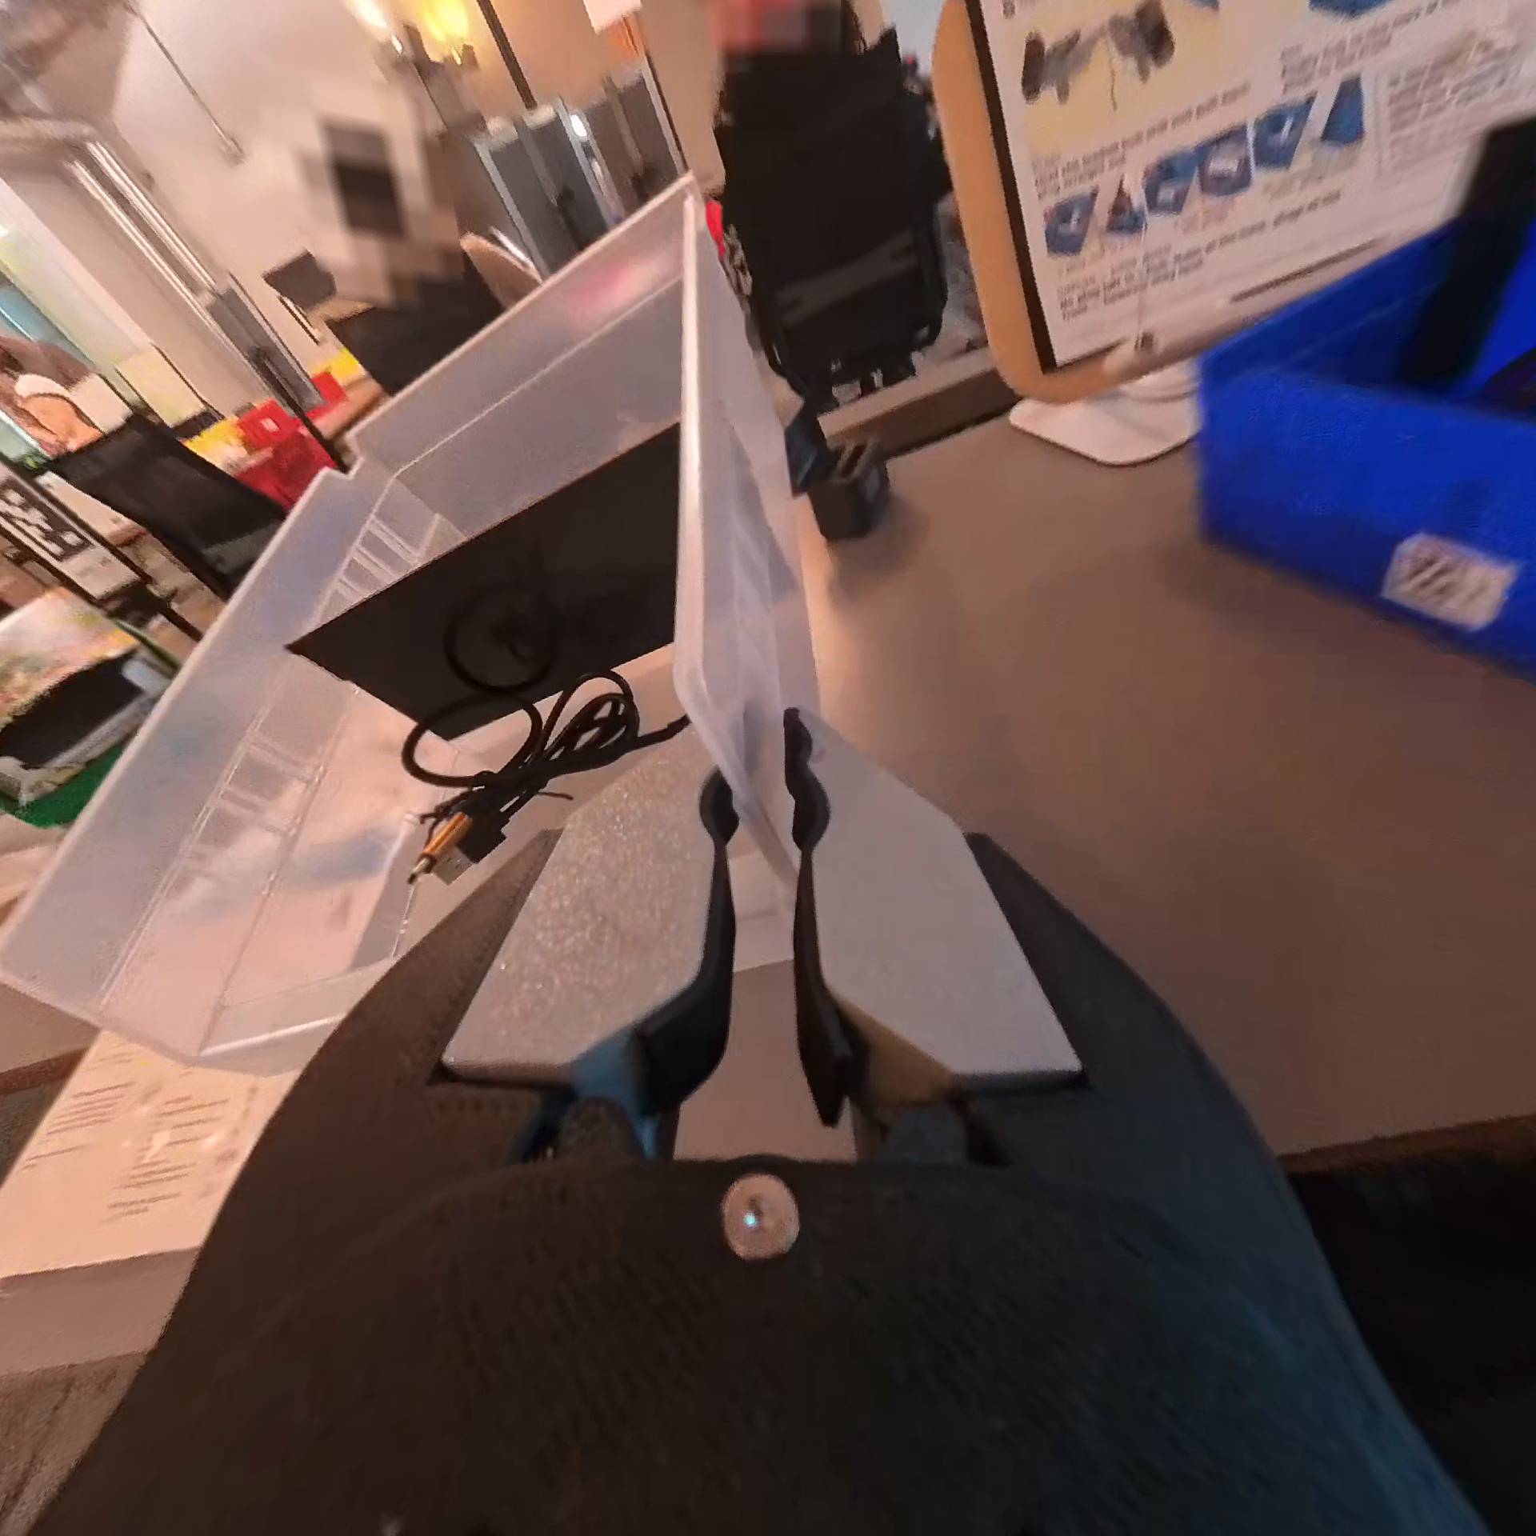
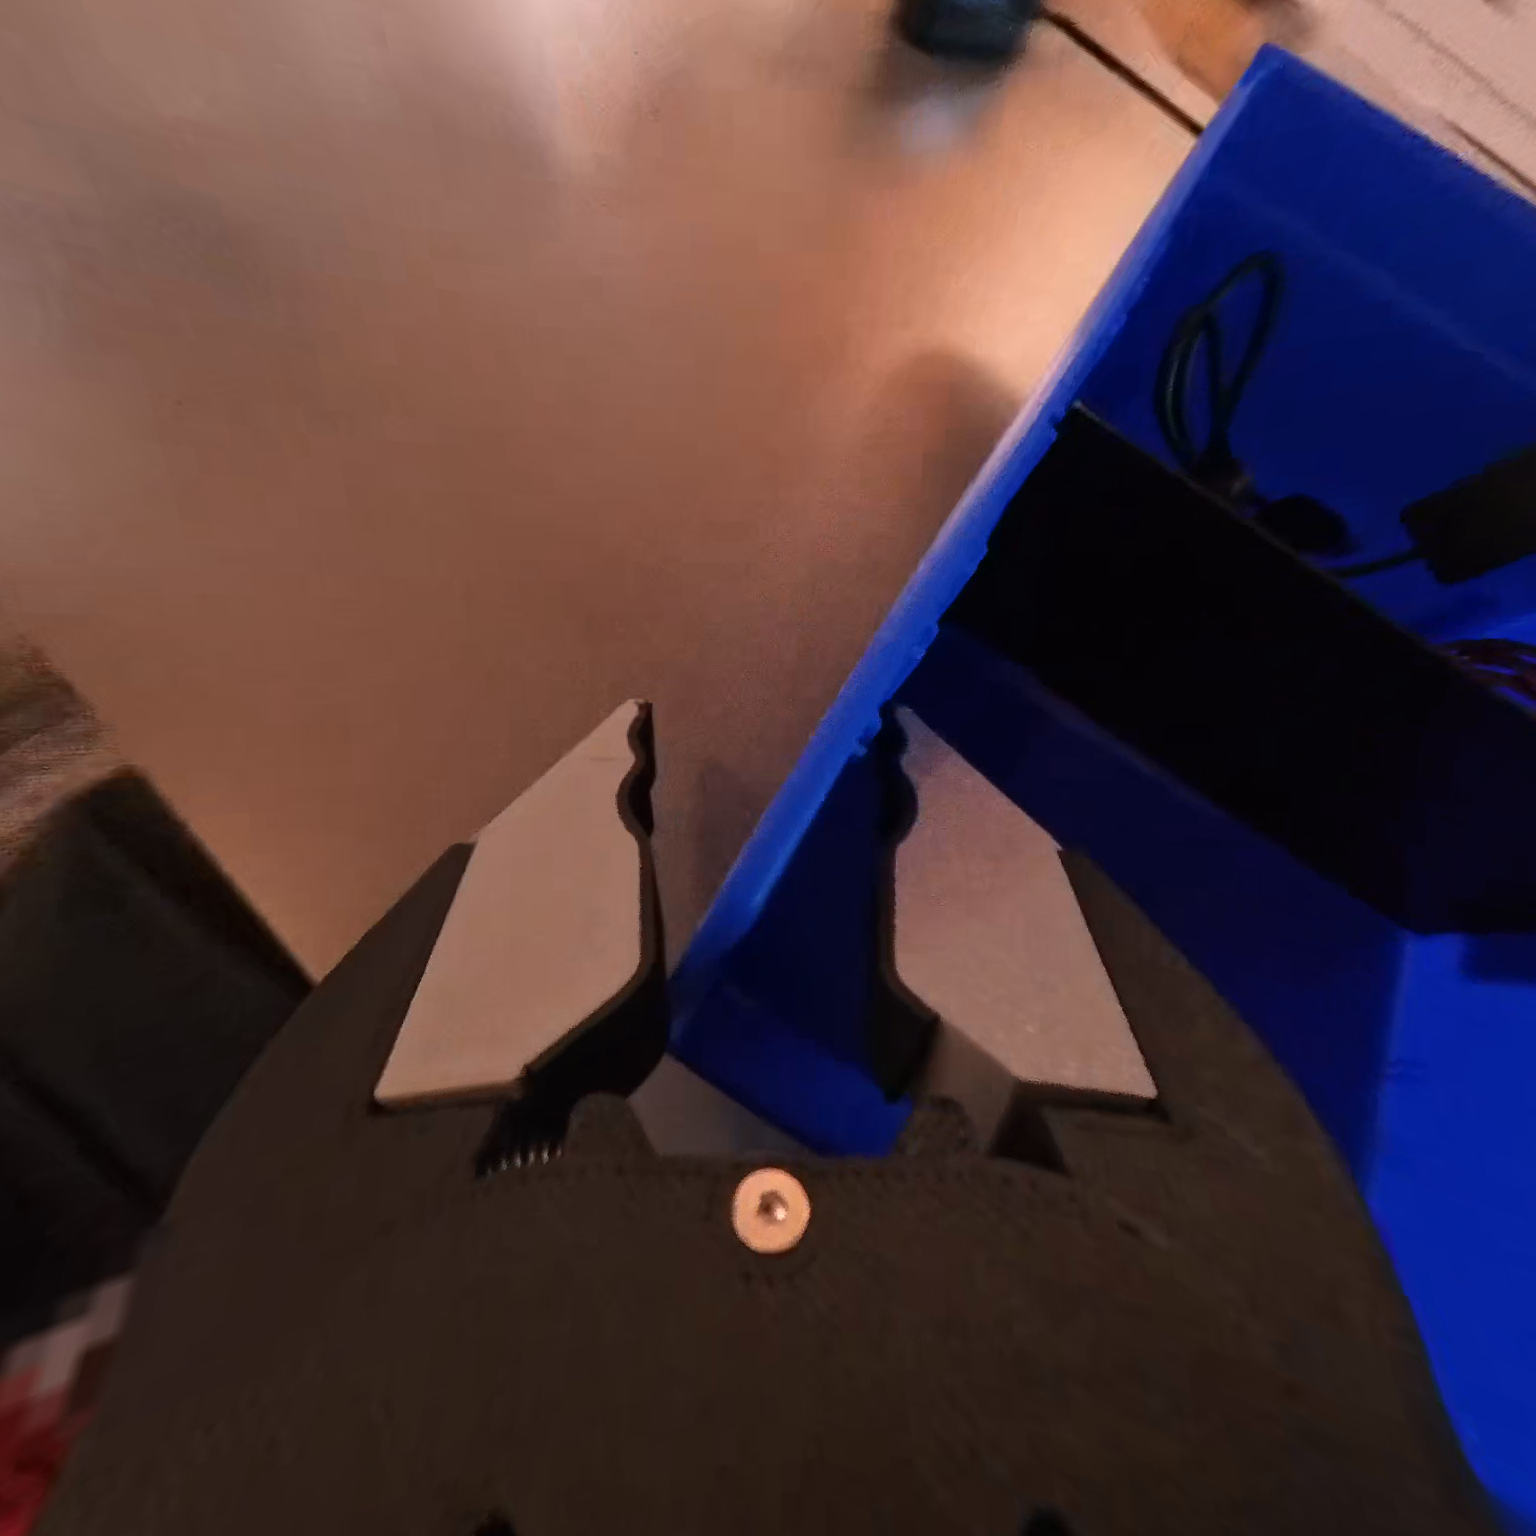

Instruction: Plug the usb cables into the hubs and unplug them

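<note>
My left gripper (image 1: 756, 765) is shut on the right side wall of a clear plastic bin (image 1: 249, 748), which sits tilted in the view. Inside it lie a black USB cable with a gold plug (image 1: 465, 848) and a black panel (image 1: 540, 565). My right gripper (image 2: 773, 723) is open, its fingers astride the near wall of a blue bin (image 2: 1080, 374); I cannot tell if they touch it. In the blue bin are a black divider (image 2: 1247, 665), a coiled black cable (image 2: 1205, 374) and a black hub-like box (image 2: 1463, 524).
The grey-brown table (image 1: 1080, 748) carries the blue bin (image 1: 1346, 499) at the right, a small black block (image 1: 848, 490) behind the clear bin and a picture board on a white stand (image 1: 1164, 166). Papers (image 1: 150, 1147) lie at the near left edge. My right fingertips sit around 30 centimetres from my left ones.
</note>
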`<act>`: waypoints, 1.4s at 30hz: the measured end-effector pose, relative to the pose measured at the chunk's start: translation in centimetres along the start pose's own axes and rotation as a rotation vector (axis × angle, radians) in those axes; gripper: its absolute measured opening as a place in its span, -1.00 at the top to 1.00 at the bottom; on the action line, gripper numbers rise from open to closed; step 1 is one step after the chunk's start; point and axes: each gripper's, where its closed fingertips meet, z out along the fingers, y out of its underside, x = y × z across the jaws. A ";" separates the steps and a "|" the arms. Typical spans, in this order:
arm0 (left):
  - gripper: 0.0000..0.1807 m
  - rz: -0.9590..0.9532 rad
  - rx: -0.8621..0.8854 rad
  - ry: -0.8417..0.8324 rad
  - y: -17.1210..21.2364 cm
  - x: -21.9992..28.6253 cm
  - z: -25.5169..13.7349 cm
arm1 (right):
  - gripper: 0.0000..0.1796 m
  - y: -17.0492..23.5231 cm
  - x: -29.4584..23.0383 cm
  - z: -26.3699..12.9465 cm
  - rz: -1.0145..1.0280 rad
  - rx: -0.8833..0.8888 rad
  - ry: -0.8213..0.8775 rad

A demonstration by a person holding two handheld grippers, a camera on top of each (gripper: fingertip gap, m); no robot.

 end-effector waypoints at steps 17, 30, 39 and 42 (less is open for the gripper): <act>0.94 0.158 0.194 0.023 -7.0 5.6 -4.7 | 0.03 -11.9 -6.7 -9.2 -0.063 0.382 -0.217; 0.91 0.378 0.252 0.588 -11.2 36.5 -0.5 | 0.08 -2.2 15.4 -22.5 0.147 0.327 0.053; 0.92 0.375 0.137 0.730 -8.3 48.5 5.0 | 0.07 -0.2 17.2 -21.3 0.135 0.254 0.064; 0.88 0.404 0.047 0.772 -6.7 49.8 4.9 | -0.01 0.8 16.9 -19.4 0.131 0.188 0.052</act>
